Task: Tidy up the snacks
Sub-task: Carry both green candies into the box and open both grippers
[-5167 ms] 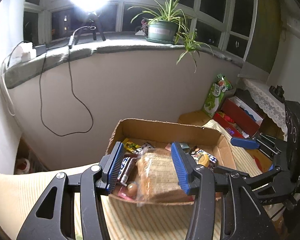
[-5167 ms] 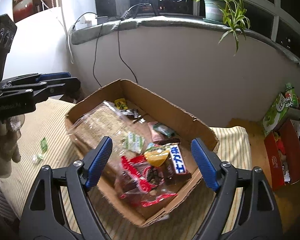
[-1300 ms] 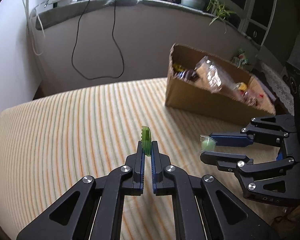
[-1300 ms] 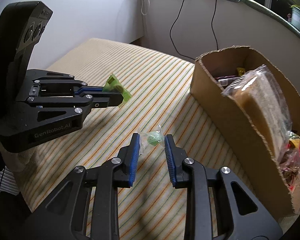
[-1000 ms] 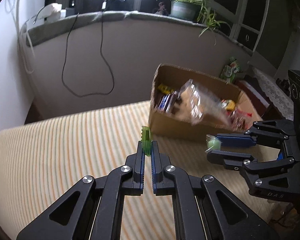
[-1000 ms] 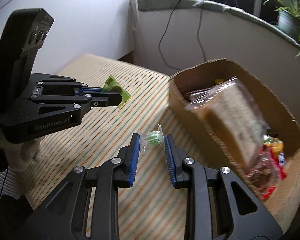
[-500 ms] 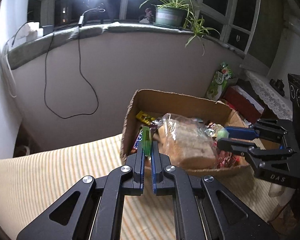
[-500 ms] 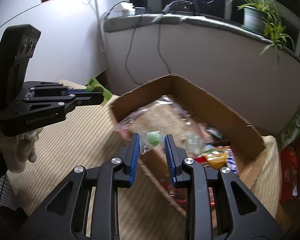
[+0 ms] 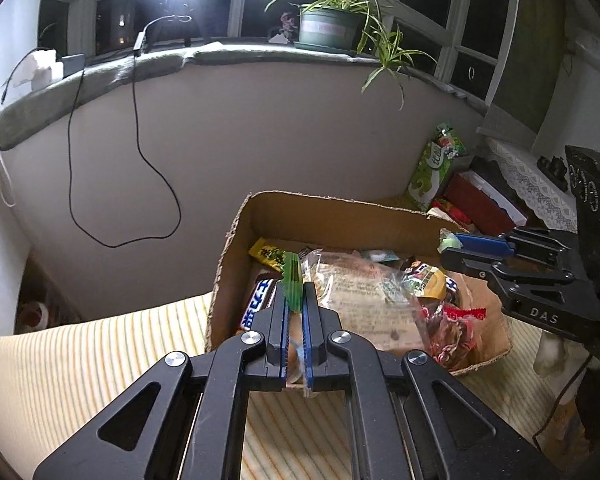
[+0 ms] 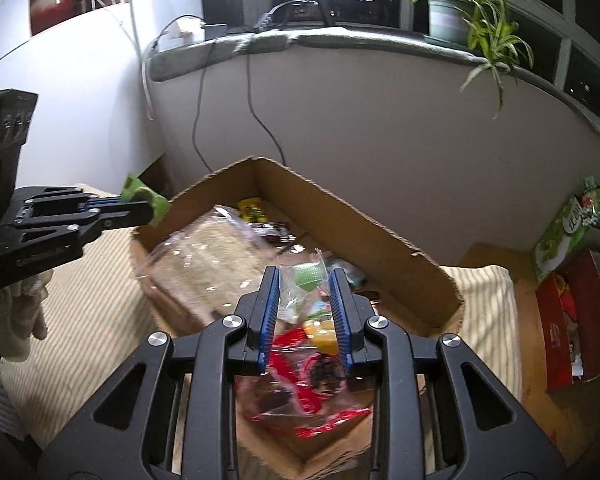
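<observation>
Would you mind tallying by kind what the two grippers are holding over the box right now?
Flat green packets: 1, in the left gripper, green packet.
Clear-wrapped green candies: 1, in the right gripper, wrapped candy.
Total: 2, both above the cardboard box.

Left gripper [image 9: 294, 304] nearly closed, pinching green packet [image 9: 291, 280] upright between pads. Right gripper [image 10: 305, 280] narrowly parted, gripping clear-wrapped green candy [image 10: 307, 276]. Both raised, pointing forward.
</observation>
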`<state>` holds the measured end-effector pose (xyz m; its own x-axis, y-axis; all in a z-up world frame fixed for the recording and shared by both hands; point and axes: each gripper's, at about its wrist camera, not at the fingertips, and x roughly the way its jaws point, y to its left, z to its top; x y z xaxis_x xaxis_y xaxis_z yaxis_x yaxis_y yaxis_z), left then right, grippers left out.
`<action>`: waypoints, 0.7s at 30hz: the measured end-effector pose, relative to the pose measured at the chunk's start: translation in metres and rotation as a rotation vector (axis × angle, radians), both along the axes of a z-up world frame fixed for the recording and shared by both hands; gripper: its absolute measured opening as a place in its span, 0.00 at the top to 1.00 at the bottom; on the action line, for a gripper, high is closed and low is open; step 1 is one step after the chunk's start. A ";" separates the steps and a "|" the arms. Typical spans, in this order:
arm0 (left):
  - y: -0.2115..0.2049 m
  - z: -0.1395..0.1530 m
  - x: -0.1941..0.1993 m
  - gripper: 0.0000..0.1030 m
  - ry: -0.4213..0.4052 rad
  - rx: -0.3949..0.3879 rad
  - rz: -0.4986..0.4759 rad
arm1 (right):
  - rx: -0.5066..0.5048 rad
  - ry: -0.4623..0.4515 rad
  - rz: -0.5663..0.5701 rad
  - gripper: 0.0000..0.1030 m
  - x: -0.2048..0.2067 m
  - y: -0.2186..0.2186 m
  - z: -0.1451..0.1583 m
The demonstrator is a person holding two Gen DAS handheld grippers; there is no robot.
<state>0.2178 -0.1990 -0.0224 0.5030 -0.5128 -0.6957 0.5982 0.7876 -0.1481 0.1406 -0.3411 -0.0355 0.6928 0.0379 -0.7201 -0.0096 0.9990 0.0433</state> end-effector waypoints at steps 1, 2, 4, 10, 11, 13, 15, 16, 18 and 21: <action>-0.001 0.000 0.000 0.96 0.001 0.000 -0.001 | 0.000 0.002 -0.005 0.74 0.000 -0.002 -0.001; -0.002 0.000 0.001 0.96 0.002 -0.001 -0.002 | 0.001 0.005 -0.013 0.74 0.001 -0.006 -0.002; -0.005 0.000 0.001 0.96 0.003 -0.003 -0.005 | 0.004 0.010 -0.025 0.74 0.002 -0.011 -0.005; -0.011 0.002 0.000 0.96 0.002 -0.006 -0.012 | 0.011 0.028 -0.036 0.74 0.001 -0.018 -0.011; -0.011 0.002 0.000 0.96 0.002 -0.006 -0.013 | 0.012 0.030 -0.037 0.74 0.001 -0.018 -0.012; -0.013 0.003 -0.001 0.96 0.000 -0.003 -0.015 | 0.014 0.031 -0.041 0.74 0.001 -0.019 -0.013; -0.014 0.003 -0.001 0.96 -0.004 -0.001 -0.015 | 0.017 0.034 -0.042 0.73 0.001 -0.020 -0.013; -0.014 0.003 -0.001 0.96 -0.003 -0.001 -0.017 | 0.017 0.035 -0.044 0.73 0.001 -0.020 -0.014; -0.014 0.004 -0.001 0.96 -0.004 0.002 -0.016 | 0.016 0.037 -0.044 0.73 0.001 -0.020 -0.015; -0.015 0.004 0.000 0.94 -0.006 0.004 -0.014 | 0.015 0.033 -0.048 0.71 0.001 -0.020 -0.014</action>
<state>0.2175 -0.2137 -0.0183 0.4996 -0.5169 -0.6951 0.6102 0.7796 -0.1411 0.1413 -0.3614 -0.0496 0.6699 0.0162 -0.7423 0.0402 0.9975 0.0581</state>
